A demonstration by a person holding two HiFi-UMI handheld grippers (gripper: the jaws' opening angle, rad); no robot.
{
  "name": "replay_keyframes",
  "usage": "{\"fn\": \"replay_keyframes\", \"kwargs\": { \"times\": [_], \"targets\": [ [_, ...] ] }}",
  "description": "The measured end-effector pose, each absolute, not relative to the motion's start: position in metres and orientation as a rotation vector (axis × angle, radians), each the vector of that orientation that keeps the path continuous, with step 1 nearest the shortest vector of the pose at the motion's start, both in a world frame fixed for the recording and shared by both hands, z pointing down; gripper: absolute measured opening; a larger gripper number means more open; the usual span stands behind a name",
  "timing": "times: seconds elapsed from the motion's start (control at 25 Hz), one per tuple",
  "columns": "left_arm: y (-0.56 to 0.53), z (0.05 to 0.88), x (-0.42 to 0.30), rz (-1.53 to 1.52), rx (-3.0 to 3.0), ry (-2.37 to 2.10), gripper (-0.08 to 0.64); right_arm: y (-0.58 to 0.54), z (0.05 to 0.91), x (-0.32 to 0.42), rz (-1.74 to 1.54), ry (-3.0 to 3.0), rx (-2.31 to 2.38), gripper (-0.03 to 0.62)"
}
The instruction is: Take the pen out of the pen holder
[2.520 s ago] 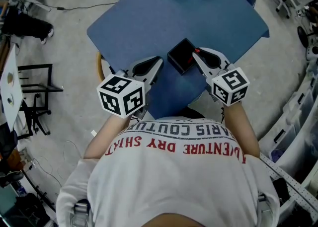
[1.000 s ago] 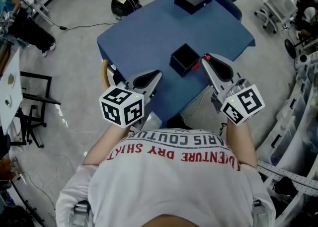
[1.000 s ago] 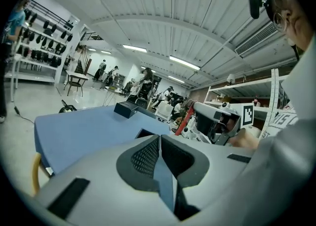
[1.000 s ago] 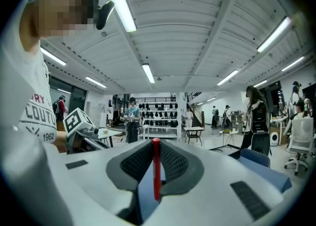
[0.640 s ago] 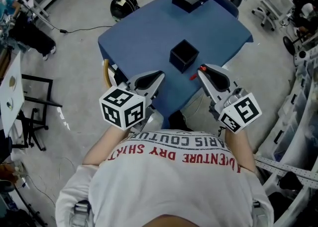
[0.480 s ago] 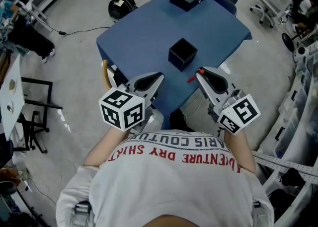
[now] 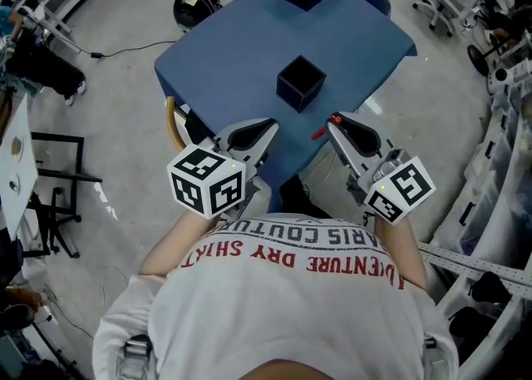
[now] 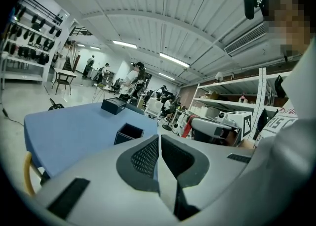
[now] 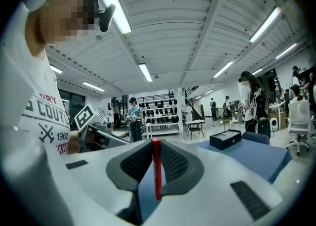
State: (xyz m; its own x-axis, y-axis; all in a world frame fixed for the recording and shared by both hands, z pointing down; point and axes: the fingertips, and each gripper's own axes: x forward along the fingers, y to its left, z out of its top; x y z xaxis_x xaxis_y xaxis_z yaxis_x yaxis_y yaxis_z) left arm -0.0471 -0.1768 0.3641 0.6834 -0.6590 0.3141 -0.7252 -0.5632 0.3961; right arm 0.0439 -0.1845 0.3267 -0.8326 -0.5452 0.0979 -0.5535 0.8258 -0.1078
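The right gripper (image 7: 331, 122) pinches the slim red plastic pen (image 9: 156, 168) upright, apart from the black square open-topped pen holder (image 7: 301, 81) on the blue table (image 7: 224, 46), at its 5 o'clock, while the left gripper (image 7: 270, 126), jaws pressed together on nothing, sits at its 7 o'clock.

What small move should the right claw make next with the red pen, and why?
Probably lower the right claw toward the blue table and lay the red pen down. The claw is shut on it, and the pen is already clear of the pen holder, near the table's edge.

Lab hall (racks (image 9: 163, 121), strip lights (image 9: 109, 1))
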Motion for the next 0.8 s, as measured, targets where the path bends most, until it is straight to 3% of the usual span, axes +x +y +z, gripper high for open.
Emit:
{"fn": "replay_keyframes", "kwargs": {
  "times": [0.8],
  "targets": [
    [-0.189, 0.369, -0.040, 0.211, 2.405, -1.068, 0.039, -0.197, 0.330, 0.053, 0.234, -2.928, 0.913, 0.060]
  ]
}}
